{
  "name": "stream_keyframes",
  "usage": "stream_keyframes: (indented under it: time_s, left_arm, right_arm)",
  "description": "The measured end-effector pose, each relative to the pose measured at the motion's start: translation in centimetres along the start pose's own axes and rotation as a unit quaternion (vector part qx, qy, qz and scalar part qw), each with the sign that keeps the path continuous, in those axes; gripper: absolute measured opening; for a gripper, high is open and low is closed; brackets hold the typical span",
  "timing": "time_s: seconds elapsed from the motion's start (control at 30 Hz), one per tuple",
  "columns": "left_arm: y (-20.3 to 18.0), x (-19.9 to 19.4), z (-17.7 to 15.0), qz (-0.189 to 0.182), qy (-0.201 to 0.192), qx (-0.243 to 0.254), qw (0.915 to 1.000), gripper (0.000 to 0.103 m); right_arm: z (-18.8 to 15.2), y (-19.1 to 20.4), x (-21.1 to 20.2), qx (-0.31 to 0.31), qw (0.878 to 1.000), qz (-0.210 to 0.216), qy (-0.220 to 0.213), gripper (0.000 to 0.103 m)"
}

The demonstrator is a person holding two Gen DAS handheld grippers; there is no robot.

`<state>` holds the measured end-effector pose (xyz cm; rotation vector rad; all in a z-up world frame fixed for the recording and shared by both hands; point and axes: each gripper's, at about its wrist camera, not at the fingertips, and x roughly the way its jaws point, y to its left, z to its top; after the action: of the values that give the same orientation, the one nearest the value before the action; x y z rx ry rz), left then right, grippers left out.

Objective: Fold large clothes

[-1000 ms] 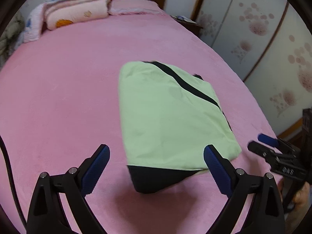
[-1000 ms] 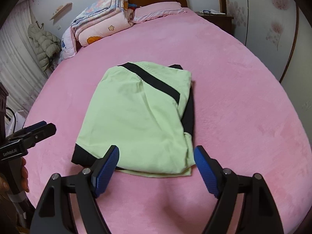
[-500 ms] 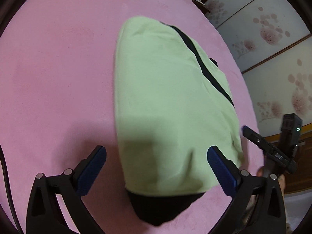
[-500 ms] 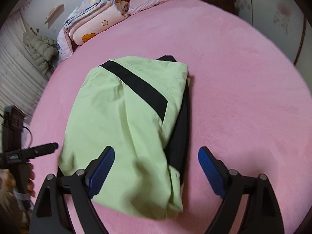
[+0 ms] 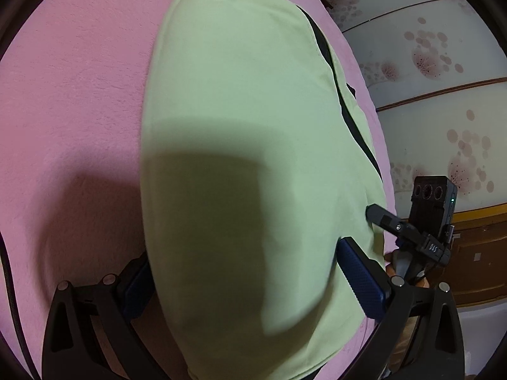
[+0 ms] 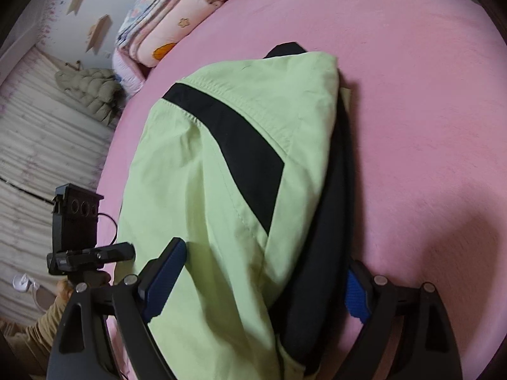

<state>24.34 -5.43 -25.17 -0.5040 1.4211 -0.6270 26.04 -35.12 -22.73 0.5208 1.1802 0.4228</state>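
Both grippers, left gripper (image 5: 250, 285) and right gripper (image 6: 259, 281), stand wide open, recently widening, straddling one folded green-and-black garment (image 6: 221, 190) on one pink bed (image 6: 412, 95); no legible writing.

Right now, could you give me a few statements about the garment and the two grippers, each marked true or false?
1. The light green garment lies folded on a pink bedspread. True.
2. A black stripe runs slantwise across the garment's top layer. True.
3. The right gripper is clamped shut on a white towel. False: its jaws stand apart, one on each side of the green garment's near end, and have just been opening.
4. The left gripper has its jaws wide apart over the garment's near end. True.
5. The bedding stacked near the head of the bed rests on top of the garment. False: it sits well beyond the garment, apart from it.
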Motion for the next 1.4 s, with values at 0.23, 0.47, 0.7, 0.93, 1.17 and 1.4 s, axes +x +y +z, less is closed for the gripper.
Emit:
stream_keyframes:
  time_s: [0.23, 0.47, 0.7, 0.93, 1.17, 1.4]
  left_arm:
    - [-0.5, 1.3, 0.8, 0.003, 0.017, 0.004, 0.9998, 0.103]
    - [-3.7, -0.1, -0.2, 0.090, -0.016, 0.049, 0.9946, 0.067]
    - [-8.3, -5.1, -2.9, 0.152, -0.067, 0.109, 0.9801, 0.046]
    - [-6.7, -14.5, -8.2, 0.157, -0.087, 0.107, 0.9779, 0.044]
    - [-0.6, -26.1, -8.9, 0.183, -0.115, 0.083, 0.9729, 0.044]
    - [6.1, -36.8, -1.8, 0.214, -0.165, 0.118, 0.9556, 0.045]
  right_arm:
    - [-0.5, 1.2, 1.7, -0.041, 0.998, -0.038, 0.023, 0.092]
    - [-0.7, 2.7, 0.2, -0.051, 0.997, -0.053, 0.009, 0.029]
    - [-2.1, 8.0, -2.9, -0.087, 0.992, -0.093, -0.028, 0.013]
    - [-5.7, 16.0, -4.1, -0.116, 0.990, -0.078, -0.026, 0.012]
    - [-5.8, 27.7, -0.2, -0.178, 0.983, -0.042, -0.015, 0.012]
    - [1.1, 38.0, 5.6, -0.199, 0.978, -0.004, -0.060, 0.012]
